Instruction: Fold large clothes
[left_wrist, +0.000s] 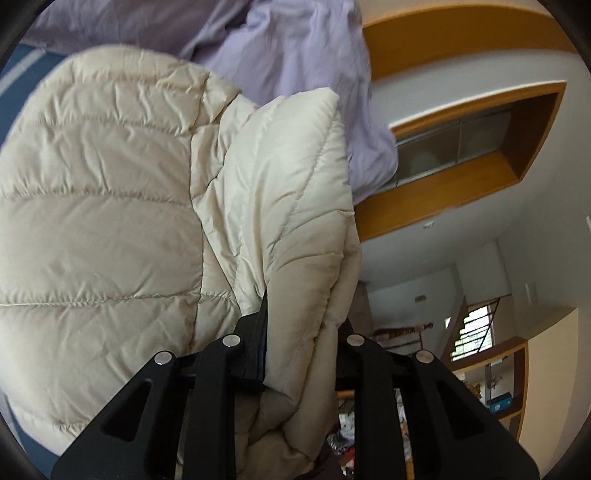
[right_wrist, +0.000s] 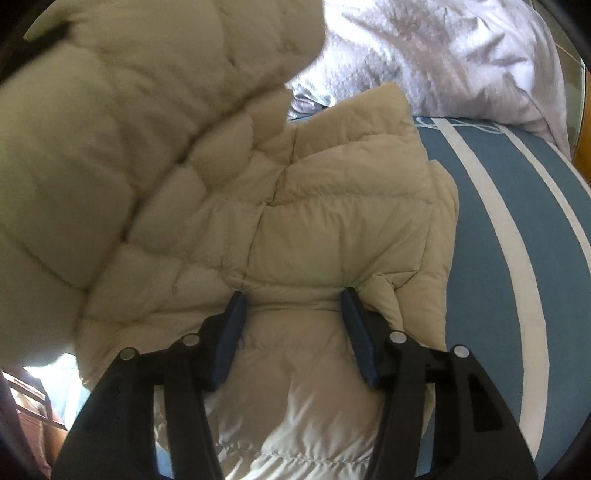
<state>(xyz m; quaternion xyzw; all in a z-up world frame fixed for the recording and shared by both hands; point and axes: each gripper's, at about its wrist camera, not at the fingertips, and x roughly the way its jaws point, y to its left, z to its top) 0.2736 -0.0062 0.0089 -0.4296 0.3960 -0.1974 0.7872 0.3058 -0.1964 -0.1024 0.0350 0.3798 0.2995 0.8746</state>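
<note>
Cream quilted puffer jacket (right_wrist: 332, 229) lies on the blue striped bed (right_wrist: 491, 240), below a lilac quilt (right_wrist: 443, 55). The left gripper (left_wrist: 303, 314) pinches a lifted fold; the right gripper (right_wrist: 291, 299) presses down, fingers spread.

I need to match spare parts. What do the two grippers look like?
Both the left gripper and the right gripper are matte black, with angular linkage arms, triangular cut-outs and round silver pins. The right's fingers carry dark blue pads. No cables show.
</note>
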